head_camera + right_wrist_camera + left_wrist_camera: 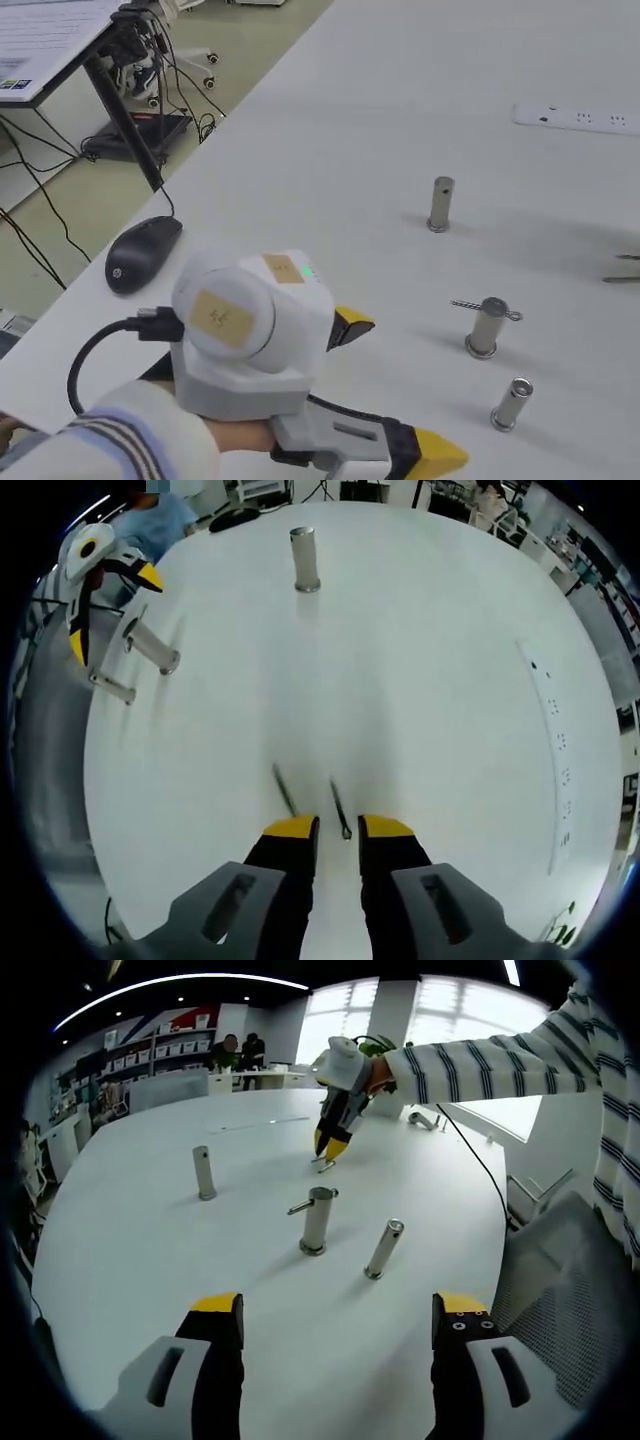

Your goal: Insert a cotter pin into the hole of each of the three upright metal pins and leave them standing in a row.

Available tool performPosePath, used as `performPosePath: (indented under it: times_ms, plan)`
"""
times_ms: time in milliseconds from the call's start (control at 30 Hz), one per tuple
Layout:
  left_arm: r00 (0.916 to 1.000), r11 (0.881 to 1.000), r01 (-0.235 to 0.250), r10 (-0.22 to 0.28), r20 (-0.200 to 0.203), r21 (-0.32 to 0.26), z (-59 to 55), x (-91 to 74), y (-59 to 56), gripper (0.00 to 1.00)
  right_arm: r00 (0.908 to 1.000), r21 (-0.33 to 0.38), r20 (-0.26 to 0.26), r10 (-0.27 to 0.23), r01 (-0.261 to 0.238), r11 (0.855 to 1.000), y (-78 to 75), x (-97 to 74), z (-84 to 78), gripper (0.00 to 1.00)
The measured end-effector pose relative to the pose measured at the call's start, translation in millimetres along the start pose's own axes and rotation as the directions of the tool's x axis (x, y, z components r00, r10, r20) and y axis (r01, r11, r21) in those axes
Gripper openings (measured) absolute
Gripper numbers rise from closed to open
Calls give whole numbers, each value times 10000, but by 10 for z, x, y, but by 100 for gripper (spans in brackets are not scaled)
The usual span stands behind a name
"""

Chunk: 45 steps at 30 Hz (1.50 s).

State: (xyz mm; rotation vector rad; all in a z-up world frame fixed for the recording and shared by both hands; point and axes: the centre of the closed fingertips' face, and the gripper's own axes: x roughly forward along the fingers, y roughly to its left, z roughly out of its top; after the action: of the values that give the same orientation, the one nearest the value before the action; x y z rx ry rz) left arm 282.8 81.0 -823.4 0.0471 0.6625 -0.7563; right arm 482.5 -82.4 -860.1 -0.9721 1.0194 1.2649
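Three upright metal pins stand in a row on the white table: the far pin (441, 203), the middle pin (487, 326) with a cotter pin (470, 304) through its hole, and the near pin (512, 403). My left gripper (395, 390) is open, short of the row and to its left, with nothing between its jaws (338, 1305). Two loose cotter pins (285, 790) (340, 808) lie on the table. My right gripper (338, 830) hovers low over them, jaws narrowly apart, with the end of one cotter pin lying between the tips.
A black mouse (142, 252) lies near the table's left edge. A white power strip (578, 118) sits at the far right. A mesh office chair (570, 1290) stands beside the table. Desks and cables are on the floor beyond.
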Motion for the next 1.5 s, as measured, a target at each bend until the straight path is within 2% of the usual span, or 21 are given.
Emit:
performPosePath:
  times_ms: [233, 367, 400, 433, 567, 733, 933, 1300, 1500]
  plan:
    - [9999, 9999, 110, -110, -57, 94, 14, 22, 4, 76, 9997, -47, -206, -88, 87, 10000, 2, 18, -12, 12]
    - [10000, 9999, 72, -72, 26, 115, 38, 19, 13, 76, 9986, -667, -428, -325, 296, 9973, -25, 31, -27, 7]
    - [10000, 9999, 65, -65, 39, 108, 39, 21, 14, 75, 9970, -982, -516, -572, 519, 9938, -65, 35, -30, 5]
    - [10000, 9999, 65, -66, 39, 95, 37, 23, 14, 75, 9973, -1081, -543, -505, 444, 9932, -47, 46, -25, 4]
    - [10000, 10000, 63, -63, 7, 73, 19, 40, 9, 75, 9943, -1433, -765, -745, 630, 9877, -64, 54, -40, 4]
    - [9997, 9994, 251, -250, -41, 228, 23, 68, -38, 74, 9935, -1202, -760, -844, 749, 9899, -108, 67, -53, 2]
    - [9998, 9996, 194, -195, 59, 202, 48, 53, -16, 74, 9947, -833, -609, -829, 777, 9935, -129, 87, -61, 2]
    - [9999, 9997, 107, -108, 48, 225, 45, 24, -9, 73, 9944, -793, -703, -790, 734, 9941, -95, 89, -69, 2]
    - [9998, 9996, 137, -140, 116, 233, 65, 21, -27, 72, 9937, -833, -636, -923, 868, 9927, -55, 15, -80, 2]
